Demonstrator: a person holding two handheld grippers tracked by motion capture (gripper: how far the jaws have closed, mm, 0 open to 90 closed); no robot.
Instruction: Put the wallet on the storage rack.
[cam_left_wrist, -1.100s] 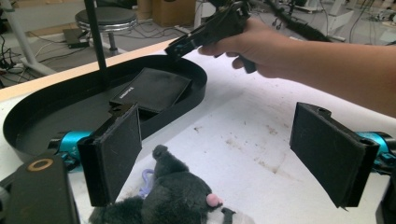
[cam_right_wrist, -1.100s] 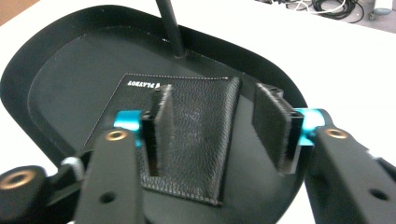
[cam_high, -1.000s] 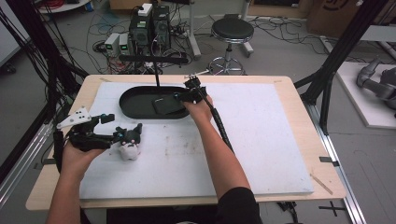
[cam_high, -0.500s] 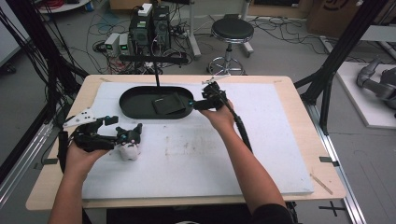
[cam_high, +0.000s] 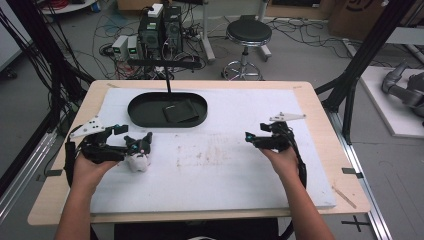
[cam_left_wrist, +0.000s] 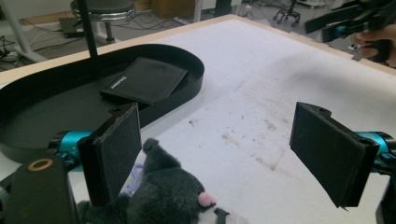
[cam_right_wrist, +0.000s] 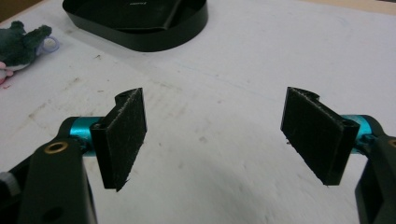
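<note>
Presently, stock on the white mat (cam_high: 220, 150):

Item one: my left gripper (cam_high: 134, 145), at nine o'clock of the mat. Jaws spread wide, nothing clamped. The plush toy (cam_high: 138, 159), grey and white with a pink nose, lies at their tips; in the left gripper view it (cam_left_wrist: 163, 196) sits just beside one pad, apart from the other.

Item two: my right gripper (cam_high: 251, 138), at three o'clock, well apart from the toy. Its jaws have just been opening and now stand wide, with bare mat between the pads (cam_right_wrist: 122, 135).

Item three: black oval tray (cam_high: 150, 120), at eleven o'clock, holding a flat black case (cam_high: 181, 111) toward its right end.

Hazards, as I judge them: the toy lies off-centre between my left jaws, so closing now may pinch only an ear or nudge it aside. Soft plush could also slip out on the lift. The tray's near wall might catch the toy if carried low.
</note>
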